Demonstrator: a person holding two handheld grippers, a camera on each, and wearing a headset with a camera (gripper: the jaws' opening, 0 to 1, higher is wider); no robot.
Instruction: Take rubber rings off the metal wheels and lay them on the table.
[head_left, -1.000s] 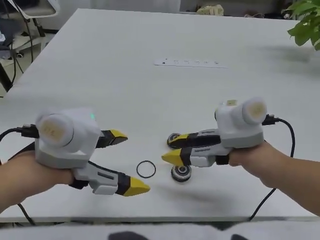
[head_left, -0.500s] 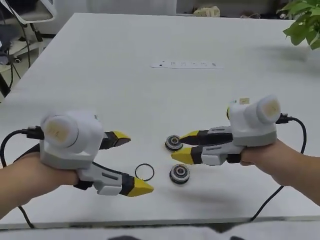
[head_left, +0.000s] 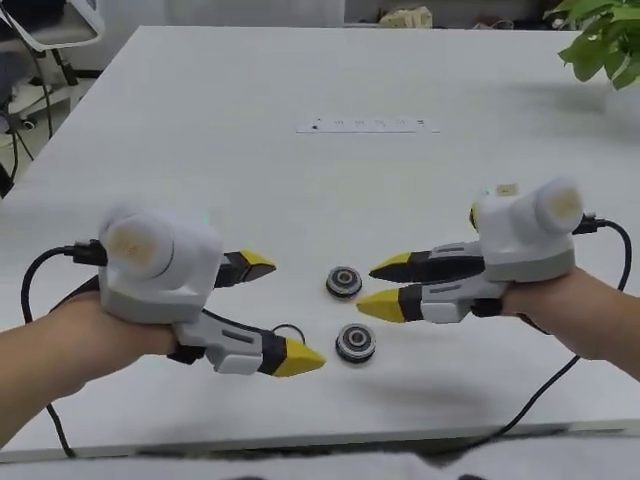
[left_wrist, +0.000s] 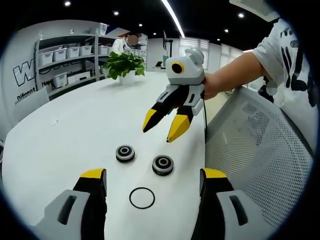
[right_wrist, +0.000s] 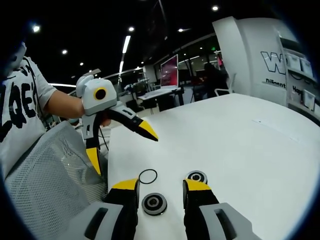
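Two small metal wheels with dark rims lie on the white table: the far wheel (head_left: 344, 282) (left_wrist: 125, 153) (right_wrist: 197, 176) and the near wheel (head_left: 356, 342) (left_wrist: 163, 165) (right_wrist: 154, 203). A loose black rubber ring (head_left: 289, 326) (left_wrist: 130, 198) (right_wrist: 140, 176) lies flat to their left, partly hidden under a jaw in the head view. My left gripper (head_left: 280, 312) (left_wrist: 153, 174) (right_wrist: 122, 151) is open wide above the ring. My right gripper (head_left: 368, 287) (right_wrist: 160, 185) (left_wrist: 161, 131) is open and empty, its tips just right of the wheels.
A white power strip (head_left: 367, 126) lies mid-table farther back. A green plant (head_left: 600, 40) stands at the far right corner. The table's near edge (head_left: 300, 440) runs just below both hands, and cables trail from each gripper.
My right gripper has drawn back to the right, off the wheels. My left gripper has shifted right, so its lower jaw now covers part of the ring. The head camera has also shifted.
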